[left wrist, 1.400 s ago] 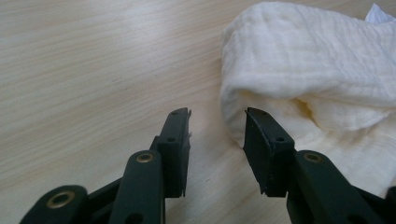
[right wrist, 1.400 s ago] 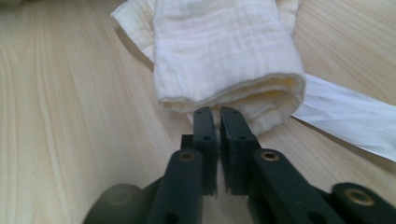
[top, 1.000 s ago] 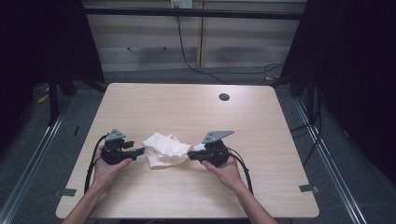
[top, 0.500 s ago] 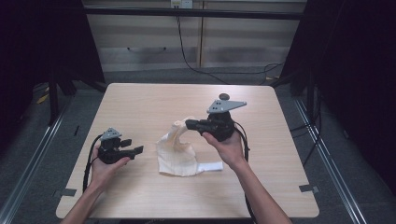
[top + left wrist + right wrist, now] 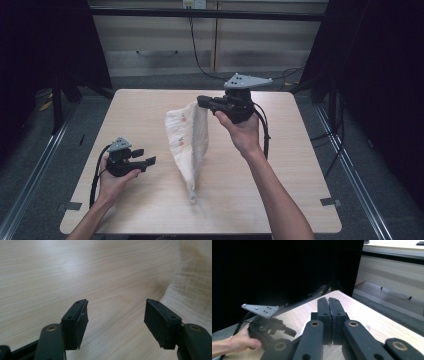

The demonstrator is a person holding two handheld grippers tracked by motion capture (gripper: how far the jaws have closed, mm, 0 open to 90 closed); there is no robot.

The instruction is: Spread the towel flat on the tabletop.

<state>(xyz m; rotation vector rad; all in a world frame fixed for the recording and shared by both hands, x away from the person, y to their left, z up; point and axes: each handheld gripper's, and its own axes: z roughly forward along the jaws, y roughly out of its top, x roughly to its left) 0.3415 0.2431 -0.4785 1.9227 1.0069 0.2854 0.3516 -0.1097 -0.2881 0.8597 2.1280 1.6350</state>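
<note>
One cloth (image 5: 186, 142), two grippers, one tabletop (image 5: 300, 170).

Cloth: one, cream with small printed motifs, hanging in a long fold from the right gripper (image 5: 204, 101) above the middle of the tabletop, its lower end trailing down to the wood. Right gripper: one, raised high in the person's right hand (image 5: 245, 132), fingers (image 5: 323, 315) pressed tight together on the cloth's top edge; a thin line of fabric shows between them in the right gripper view. Left gripper (image 5: 148, 161): one, held low at the left of the tabletop in the left hand (image 5: 114, 180), fingers (image 5: 75, 323) spread apart with nothing between them, bare wood below, the cloth just beside to their right. Grey plates: two, one on each gripper.
</note>
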